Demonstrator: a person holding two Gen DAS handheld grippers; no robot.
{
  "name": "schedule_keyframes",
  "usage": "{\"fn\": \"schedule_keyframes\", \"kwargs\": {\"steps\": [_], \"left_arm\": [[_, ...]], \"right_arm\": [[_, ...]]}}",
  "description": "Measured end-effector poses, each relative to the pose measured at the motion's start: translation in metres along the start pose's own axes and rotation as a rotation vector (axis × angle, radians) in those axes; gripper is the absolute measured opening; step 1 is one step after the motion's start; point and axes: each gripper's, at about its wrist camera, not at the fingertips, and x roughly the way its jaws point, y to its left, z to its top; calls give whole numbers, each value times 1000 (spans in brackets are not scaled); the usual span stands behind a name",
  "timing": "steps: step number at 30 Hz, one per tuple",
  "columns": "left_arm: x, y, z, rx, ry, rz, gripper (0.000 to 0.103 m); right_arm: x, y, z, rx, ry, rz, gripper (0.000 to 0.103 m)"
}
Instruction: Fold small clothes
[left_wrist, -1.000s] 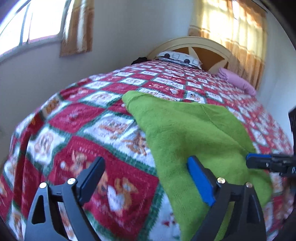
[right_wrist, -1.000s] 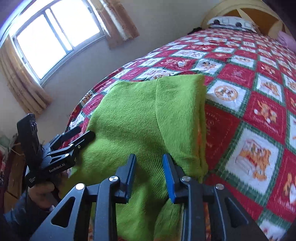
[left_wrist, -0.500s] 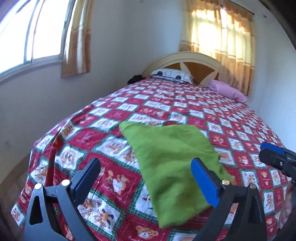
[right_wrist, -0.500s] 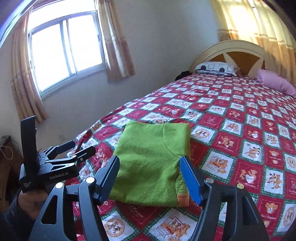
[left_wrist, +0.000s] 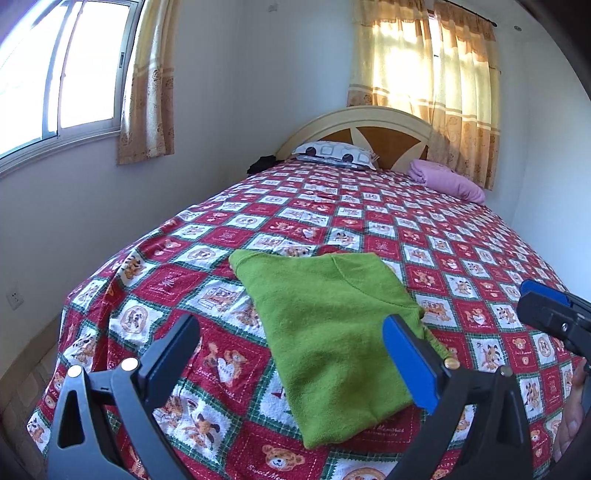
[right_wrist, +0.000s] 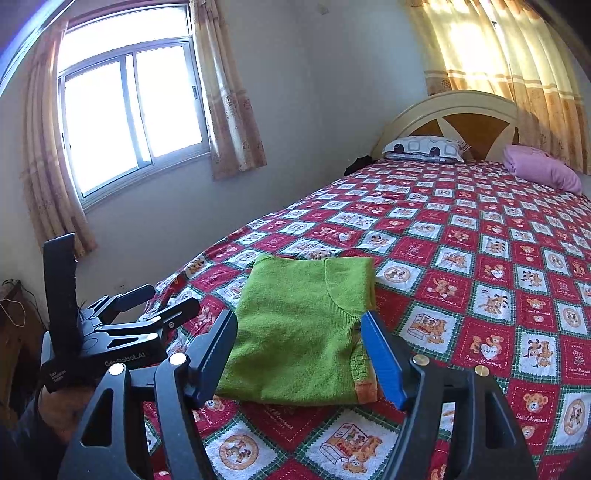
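A green knitted garment (left_wrist: 328, 332) lies folded into a flat rectangle near the foot of the bed; it also shows in the right wrist view (right_wrist: 306, 332), with an orange hem at its near right corner. My left gripper (left_wrist: 291, 354) is open and empty, held above and short of the garment. My right gripper (right_wrist: 299, 350) is open and empty, also raised short of it. Each gripper shows at the edge of the other's view: the right one (left_wrist: 554, 317) and the left one (right_wrist: 122, 325).
The bed carries a red, white and green checked bear-print blanket (left_wrist: 369, 221). A patterned pillow (left_wrist: 336, 153) and a pink folded cloth (left_wrist: 447, 181) lie by the headboard. A wall with a window (right_wrist: 125, 118) runs along the bed's left side.
Both grippers have pulled back and up from the garment. The right gripper has gone from nearly shut to wide open. The garment stays folded on the bed.
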Motion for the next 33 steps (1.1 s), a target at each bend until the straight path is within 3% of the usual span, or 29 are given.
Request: {"fn": "schedule_keyframes", "kwargs": {"steps": [33], "left_arm": [[0, -7, -5, 19, 4, 13, 102]], "right_arm": [[-7, 5, -4, -2, -29, 20, 72]]}}
